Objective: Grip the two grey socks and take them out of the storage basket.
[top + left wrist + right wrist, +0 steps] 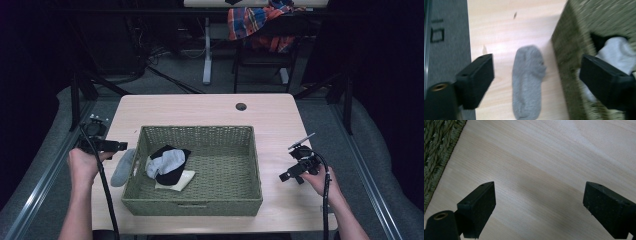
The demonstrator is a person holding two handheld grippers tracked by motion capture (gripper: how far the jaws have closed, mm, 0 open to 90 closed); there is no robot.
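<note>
Grey sock [123, 167] lies flat on the table [200, 107], just outside the basket [192, 206] by its left wall – risk: a low regrip could snag the wicker rim.

High view: left gripper [121, 146] hangs above the sock; right gripper [284, 176] sits right of the basket.

Left gripper view: jaws wide apart, released, holding nothing, sock [528, 81] below them.

Right gripper view: jaws spread over bare table, basket [436, 152] nearby – nothing touched.
</note>
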